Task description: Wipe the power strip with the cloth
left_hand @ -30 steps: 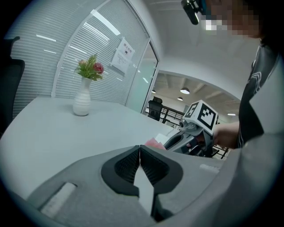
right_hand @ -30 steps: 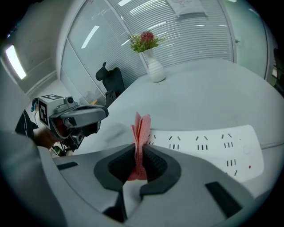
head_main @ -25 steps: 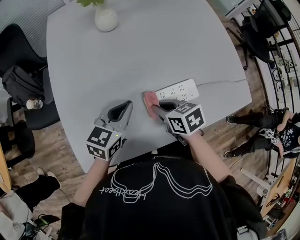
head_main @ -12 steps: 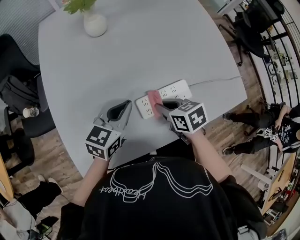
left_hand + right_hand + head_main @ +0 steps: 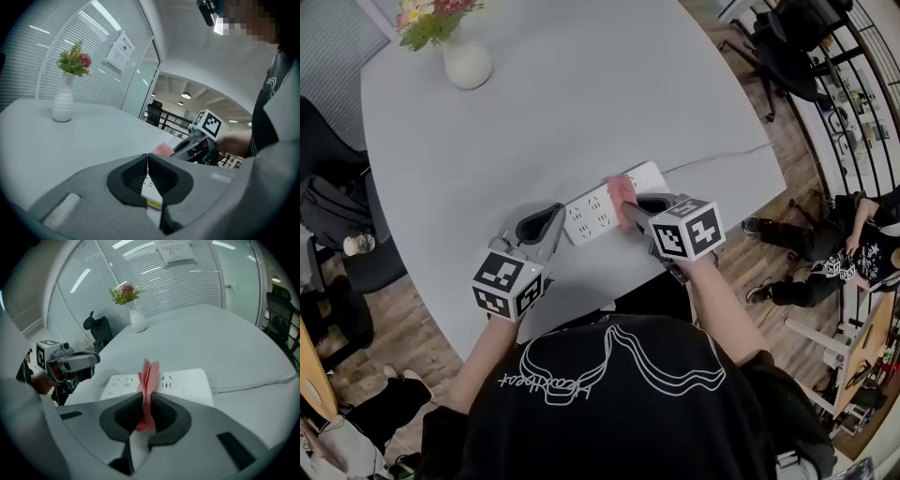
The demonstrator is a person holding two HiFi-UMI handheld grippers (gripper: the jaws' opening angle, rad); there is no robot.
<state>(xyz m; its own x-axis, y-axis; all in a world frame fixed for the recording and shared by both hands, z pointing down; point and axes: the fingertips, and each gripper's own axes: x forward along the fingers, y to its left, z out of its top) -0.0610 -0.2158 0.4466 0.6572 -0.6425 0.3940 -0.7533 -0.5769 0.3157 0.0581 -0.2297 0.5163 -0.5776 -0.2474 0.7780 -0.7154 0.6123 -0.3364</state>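
Note:
A white power strip [image 5: 589, 212] lies near the table's front edge, its cable [image 5: 722, 157] running off to the right. My right gripper [image 5: 630, 205] is shut on a folded pink cloth [image 5: 622, 192] that rests on the strip's right half. In the right gripper view the cloth [image 5: 149, 380] stands up between the jaws, over the power strip [image 5: 187, 380]. My left gripper [image 5: 551, 217] is shut with nothing in it, its tip just beside the strip's left end. The left gripper view shows its own gripper [image 5: 148, 157] closed and the cloth [image 5: 164, 149] beyond.
A white vase with flowers [image 5: 465, 60] stands at the far left of the round grey table [image 5: 581, 103]. Office chairs [image 5: 337, 234] stand to the left on the wooden floor. A person sits on the floor at the right [image 5: 853, 244].
My right gripper has slid the cloth rightward along the strip, from its left end towards the cable end. The left gripper has stayed in place.

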